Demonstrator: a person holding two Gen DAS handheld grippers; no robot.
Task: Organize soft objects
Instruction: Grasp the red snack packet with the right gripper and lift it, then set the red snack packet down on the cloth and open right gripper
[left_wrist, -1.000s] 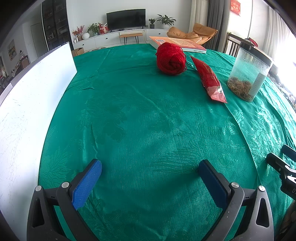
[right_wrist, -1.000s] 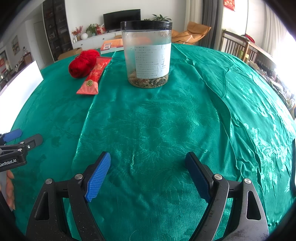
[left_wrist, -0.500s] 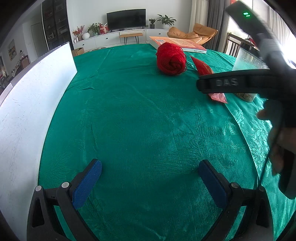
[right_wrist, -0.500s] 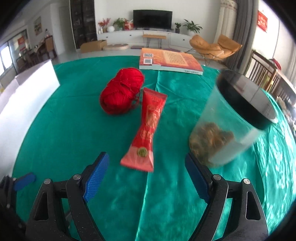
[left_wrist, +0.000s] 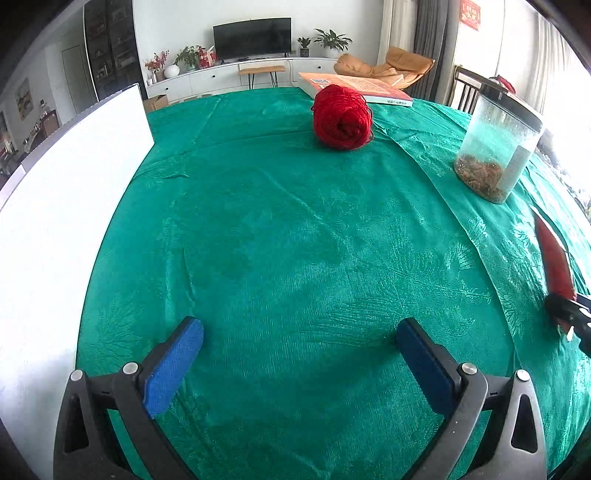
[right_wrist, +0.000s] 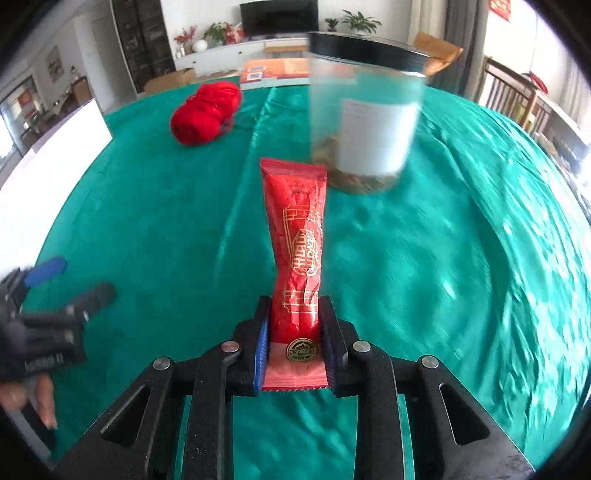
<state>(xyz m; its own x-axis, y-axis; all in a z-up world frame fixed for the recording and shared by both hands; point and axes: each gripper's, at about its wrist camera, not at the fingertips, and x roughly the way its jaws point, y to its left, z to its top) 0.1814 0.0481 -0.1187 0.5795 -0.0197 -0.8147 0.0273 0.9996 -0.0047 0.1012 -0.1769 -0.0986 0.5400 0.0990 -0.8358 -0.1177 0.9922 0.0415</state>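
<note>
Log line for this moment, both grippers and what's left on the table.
right gripper: just closed, gripping red packet by one end | left gripper: open, empty | red yarn ball, jar: on green cloth

Your right gripper (right_wrist: 295, 328) has just been closing, and its blue-padded black jaws now pinch the near end of the long red foil packet (right_wrist: 297, 251). Your left gripper (left_wrist: 299, 363) points downward, its jaws spread wide and holding nothing.

Home living room, television (left_wrist: 252, 37), armchair (left_wrist: 391, 66) (houseplants (left_wrist: 330, 38) too)
</note>
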